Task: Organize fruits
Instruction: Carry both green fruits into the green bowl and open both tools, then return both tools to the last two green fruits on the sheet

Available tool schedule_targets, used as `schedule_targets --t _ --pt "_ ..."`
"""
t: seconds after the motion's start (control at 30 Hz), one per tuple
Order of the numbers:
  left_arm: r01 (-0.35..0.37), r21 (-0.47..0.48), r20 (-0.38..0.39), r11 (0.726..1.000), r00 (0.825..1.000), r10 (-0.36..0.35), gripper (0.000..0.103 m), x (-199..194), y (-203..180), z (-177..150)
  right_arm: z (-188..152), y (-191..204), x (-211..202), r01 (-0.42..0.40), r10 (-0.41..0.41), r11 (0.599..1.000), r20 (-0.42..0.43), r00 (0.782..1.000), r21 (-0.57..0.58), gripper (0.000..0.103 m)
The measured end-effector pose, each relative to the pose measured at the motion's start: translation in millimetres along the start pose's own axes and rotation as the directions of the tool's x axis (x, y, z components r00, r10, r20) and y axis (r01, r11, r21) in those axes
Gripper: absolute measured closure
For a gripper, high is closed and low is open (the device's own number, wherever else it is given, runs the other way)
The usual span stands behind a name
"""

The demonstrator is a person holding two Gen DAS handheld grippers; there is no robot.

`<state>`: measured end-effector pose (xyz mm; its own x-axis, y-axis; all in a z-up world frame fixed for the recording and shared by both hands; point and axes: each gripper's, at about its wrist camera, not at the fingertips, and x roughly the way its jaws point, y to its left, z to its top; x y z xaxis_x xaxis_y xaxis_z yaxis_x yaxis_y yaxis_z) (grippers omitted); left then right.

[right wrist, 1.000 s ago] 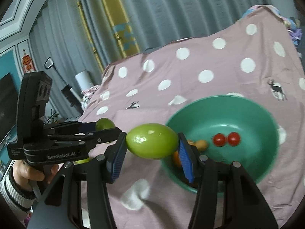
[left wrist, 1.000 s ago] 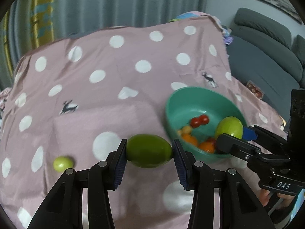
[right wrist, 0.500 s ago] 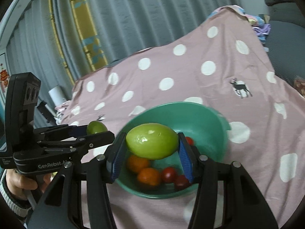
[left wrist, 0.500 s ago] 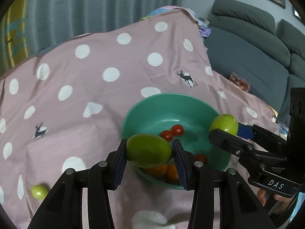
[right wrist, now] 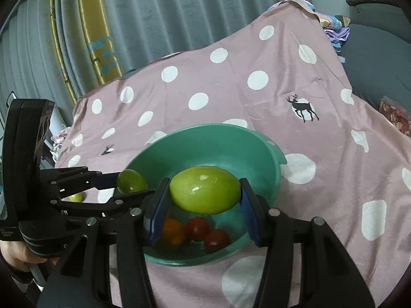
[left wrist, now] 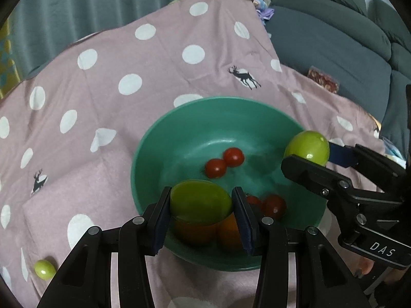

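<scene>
Item: your left tool (left wrist: 201,209). Closed onto a green fruit (left wrist: 200,202), one pad against each end; you hold it over the near part of the teal bowl (left wrist: 164,138).

Item: your right tool (right wrist: 204,206). Closed the same way onto a second green fruit (right wrist: 205,189), pads pressing both ends, held above the bowl's middle. In the left wrist view this tool (left wrist: 312,151) enters from the right over the bowl's rim.

Item: teal bowl, standing on the pink spotted cloth (left wrist: 108,59) that covers the bench. Contents: two red cherry tomatoes (left wrist: 224,163) side by side and touching near the centre, more red ones (left wrist: 273,205) near the front wall, orange fruits (left wrist: 197,232) just under your left tool.

Item: small green fruit (left wrist: 45,269), loose on the cloth, well apart from the bowl at the lower left of the left wrist view.

Item: grey sofa (left wrist: 334,38) beyond the cloth's right edge; curtain (right wrist: 179,7) behind.
</scene>
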<state>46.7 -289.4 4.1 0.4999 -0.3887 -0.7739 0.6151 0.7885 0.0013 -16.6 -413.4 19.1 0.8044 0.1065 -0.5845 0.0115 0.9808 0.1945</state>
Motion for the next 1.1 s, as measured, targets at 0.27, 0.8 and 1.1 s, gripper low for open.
schedule_targets --t 0.27,0.8,1.1 --pt "-0.015 0.014 -0.030 1.000 0.999 0.015 0.057 11 -2 -1 -3 0 6 0.026 -0.027 1.000 -0.030 0.999 -0.016 0.050" --pt "-0.028 0.010 -0.024 1.000 0.999 0.028 0.057 14 1 -1 -5 2 7 0.030 -0.030 0.999 -0.030 0.999 -0.013 0.049" --pt "-0.025 -0.089 0.077 0.996 0.997 0.032 0.032 -18 23 -3 -2 -3 -3 0.029 -0.030 0.999 0.025 0.999 0.024 0.049"
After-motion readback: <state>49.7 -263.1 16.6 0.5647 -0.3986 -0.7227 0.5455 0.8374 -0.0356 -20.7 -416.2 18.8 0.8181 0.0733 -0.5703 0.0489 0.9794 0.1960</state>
